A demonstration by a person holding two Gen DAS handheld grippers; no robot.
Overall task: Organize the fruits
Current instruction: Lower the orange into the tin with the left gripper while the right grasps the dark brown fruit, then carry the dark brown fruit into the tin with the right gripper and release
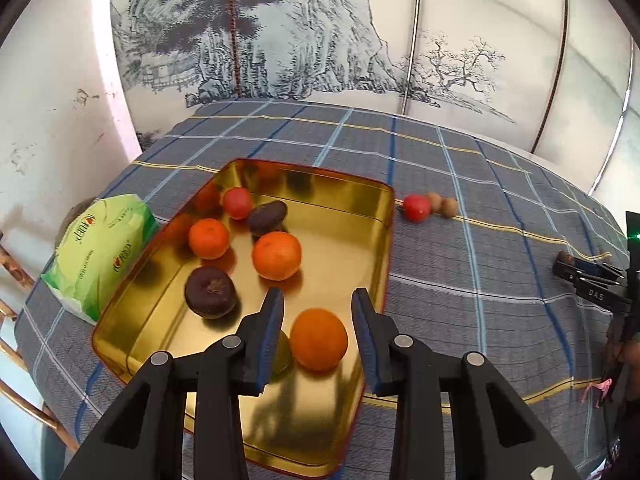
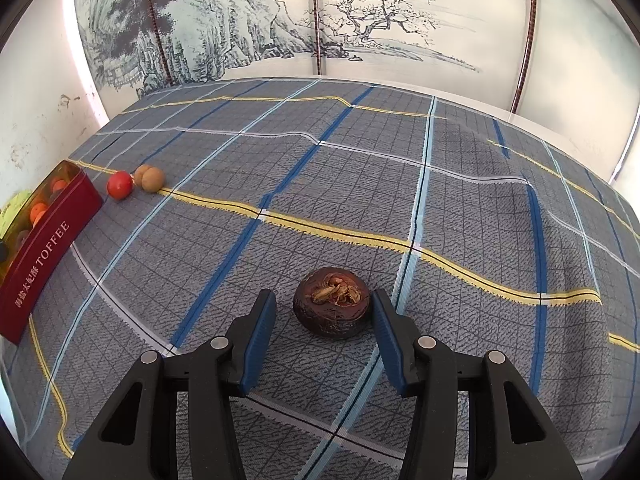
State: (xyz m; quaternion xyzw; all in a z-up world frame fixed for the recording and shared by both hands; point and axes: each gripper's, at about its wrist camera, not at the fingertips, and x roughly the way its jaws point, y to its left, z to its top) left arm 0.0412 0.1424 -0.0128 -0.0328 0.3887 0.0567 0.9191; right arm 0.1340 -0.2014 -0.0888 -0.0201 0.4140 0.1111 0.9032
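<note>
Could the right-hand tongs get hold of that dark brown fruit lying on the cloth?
Probably yes. The right tongs stand open around the dark brown fruit, with nothing between or near them on the checked cloth.

Green tissue pack [image 1: 100, 248] on plaid cloth [image 1: 460, 280]; ink-landscape screen [image 1: 280, 32] behind.

The left gripper [image 1: 318, 312] points steeply downward, jaws parted with nothing pressed between the pads. The right gripper [image 2: 324, 310] tilts down likewise, jaws apart, and appears at three o'clock in the left view.
</note>
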